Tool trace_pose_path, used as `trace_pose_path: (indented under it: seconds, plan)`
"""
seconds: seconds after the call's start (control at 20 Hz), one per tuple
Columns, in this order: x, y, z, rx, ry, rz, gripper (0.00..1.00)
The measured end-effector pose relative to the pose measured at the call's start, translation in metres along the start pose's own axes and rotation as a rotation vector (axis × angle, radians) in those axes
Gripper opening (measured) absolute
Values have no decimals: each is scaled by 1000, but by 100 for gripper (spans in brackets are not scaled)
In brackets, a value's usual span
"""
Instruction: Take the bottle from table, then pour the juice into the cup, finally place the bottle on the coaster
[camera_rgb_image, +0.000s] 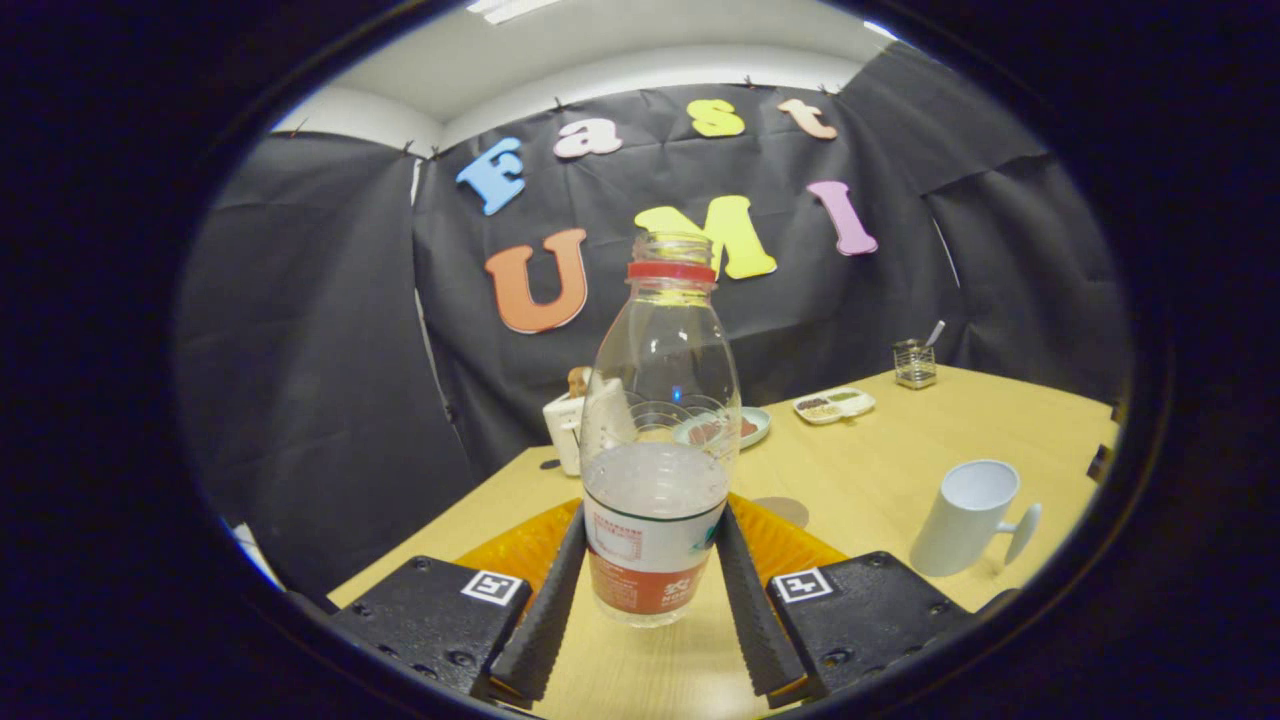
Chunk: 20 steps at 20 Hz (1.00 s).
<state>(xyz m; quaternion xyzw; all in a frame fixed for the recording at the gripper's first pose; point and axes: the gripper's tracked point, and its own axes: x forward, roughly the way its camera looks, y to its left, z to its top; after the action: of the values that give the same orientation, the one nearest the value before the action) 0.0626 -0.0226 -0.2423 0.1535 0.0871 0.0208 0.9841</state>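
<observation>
Ribbed black fingers (650, 590) pinched the clear bottle (660, 440) from both sides at its label, its base over the tabletop (880, 470) beside an orange coaster (790, 545). Farther right stood a white cup (968, 517).

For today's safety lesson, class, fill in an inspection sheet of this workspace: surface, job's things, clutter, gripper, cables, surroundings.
Surface: light wooden table.
Job's things: uncapped clear bottle upright between the fingers, some liquid in it; white cup standing beyond the fingers; orange coaster behind the bottle.
Clutter: white container, small plate, divided snack tray, glass holder with spoon.
Gripper: gripper shut on the bottle; both fingers press its label.
Cables: nothing seen.
Surroundings: black cloth wall, white ceiling above.
</observation>
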Motion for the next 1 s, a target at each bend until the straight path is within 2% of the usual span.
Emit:
trace_pose_path:
  seconds: [0.2, 0.5, 0.7, 0.85, 1.0]
  plan:
    - [5, -16, 9, 141, -6, -5, 75]
    - [11, -29, 7, 402, 17, 53, 75]
    - [12, -37, 1, 542, 18, 49, 75]
    - [19, -49, -5, 657, 29, 13, 75]
    - [16, -50, 1, 803, 3, 34, 75]
